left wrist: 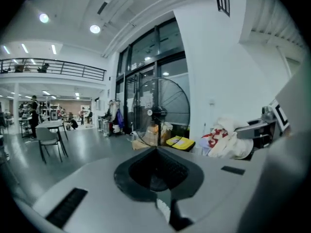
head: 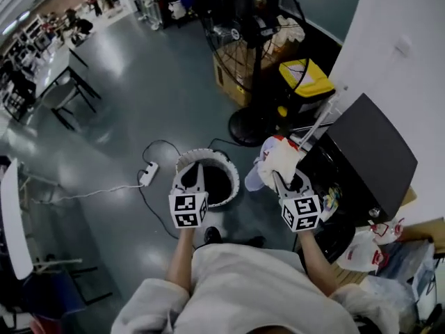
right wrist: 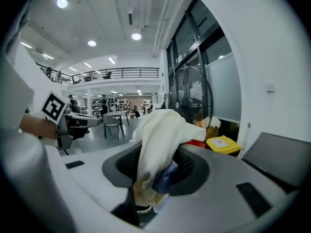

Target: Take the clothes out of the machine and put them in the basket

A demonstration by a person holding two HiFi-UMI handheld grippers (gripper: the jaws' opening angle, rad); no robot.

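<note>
The glossy grey floor (head: 139, 82) lies open ahead and to the left, with tables and chairs only at the far left edge. On the right, open room ends at the black box-shaped machine with a raised flat lid (head: 375, 152), which stands against a white wall. A black wire-caged pedestal fan (head: 254, 54) stands beyond it, its base close behind the white round ribbed basket (head: 208, 153). The basket sits on the floor directly ahead of the person, its dark mouth unobstructed. The cream-white bundle of clothes with red print (head: 281, 160) hangs in the air between the basket's right rim and the machine's front edge. The right hand-held gripper (head: 288, 179) is clamped on this bundle, which drapes over both jaws. The left hand-held gripper (head: 189, 176) is held over the basket's near left rim, jaws together and with nothing between them. Both forearms reach forward side by side. A white power strip (head: 148, 175) lies left of the basket.
</note>
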